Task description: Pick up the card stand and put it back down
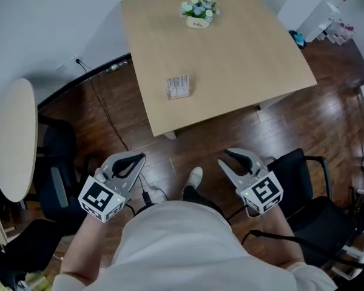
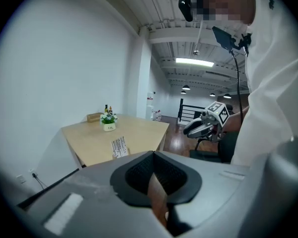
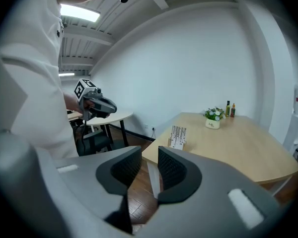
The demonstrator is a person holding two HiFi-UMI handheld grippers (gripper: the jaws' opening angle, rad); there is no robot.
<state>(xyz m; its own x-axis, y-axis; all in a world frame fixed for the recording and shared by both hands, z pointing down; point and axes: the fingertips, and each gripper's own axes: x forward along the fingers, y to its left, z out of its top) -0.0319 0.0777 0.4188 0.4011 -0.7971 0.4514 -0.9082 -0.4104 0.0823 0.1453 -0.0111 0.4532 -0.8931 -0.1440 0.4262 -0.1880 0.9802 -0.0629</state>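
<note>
1. Seen from the head camera, a light wooden table [image 1: 242,65] fills the upper middle of the frame and stands on a dark wood floor [image 1: 327,120].
2. The card stand [image 1: 178,86] sits upright on this table, left of centre and near the table's lower edge. Neither tool touches it.
3. The card stand is small and boxy. It has a pale wood-coloured base holding a row of white cards that stand on edge, and the cards carry dark vertical printing too small to read.
4. From the right gripper view the card stand [image 3: 178,136] appears just above the jaws, close to the table's near corner, with its cards fanned slightly.
5. From the left gripper view it [image 2: 119,147] is a small white shape at the table's front edge, left of centre.
6. A white pot of pale flowers [image 1: 198,11] stands at the far end of the table, well apart from the card stand.
7. The left gripper [image 1: 135,160] is at lower left, held over the floor short of the table. Its dark pads are pressed together with nothing between them.
8. The right gripper [image 1: 225,157] is at lower right, also short of the table. Its jaws stand a little apart and only the floor shows through the gap.
9. A round pale side table [image 1: 15,138] is at the left edge.
</note>
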